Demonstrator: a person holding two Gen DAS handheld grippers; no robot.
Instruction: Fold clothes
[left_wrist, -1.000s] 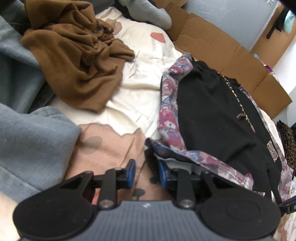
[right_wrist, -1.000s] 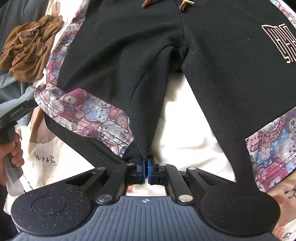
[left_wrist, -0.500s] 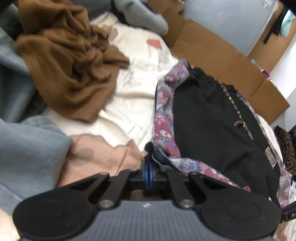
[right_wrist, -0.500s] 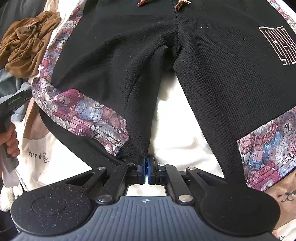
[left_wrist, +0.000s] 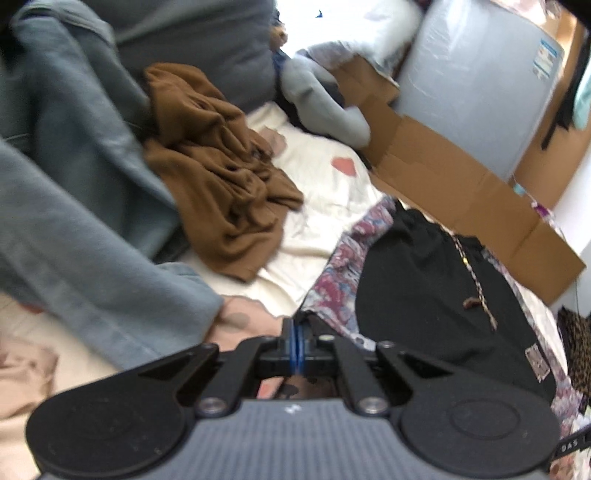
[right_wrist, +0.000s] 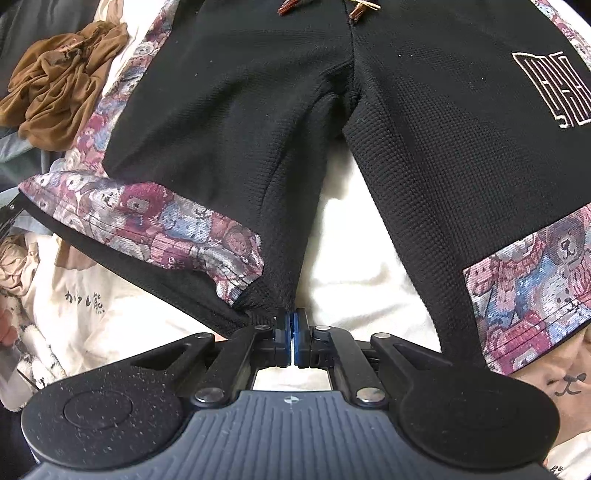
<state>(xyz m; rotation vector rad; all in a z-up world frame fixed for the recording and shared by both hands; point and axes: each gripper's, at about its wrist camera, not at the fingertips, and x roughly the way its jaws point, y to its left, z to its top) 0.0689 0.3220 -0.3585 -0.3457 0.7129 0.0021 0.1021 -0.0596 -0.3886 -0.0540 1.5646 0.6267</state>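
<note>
Right wrist view: your right gripper (right_wrist: 290, 334) pinches the inner hem of one leg of the black shorts (right_wrist: 240, 122), which lie spread flat on the bed sheet (right_wrist: 354, 277). Your left gripper (left_wrist: 297, 345) is clamped, apparently on that leg's outer hem corner. No fold shows; folding remains.

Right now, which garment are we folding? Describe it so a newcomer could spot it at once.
On the cream bedsheet, beside the flattened cardboard, lie the black shorts, spread flat. Unlike the crumpled brown garment to their left, they carry teddy-bear patterned bands along the sides and hems, and both tools grip one leg's hem.
</note>
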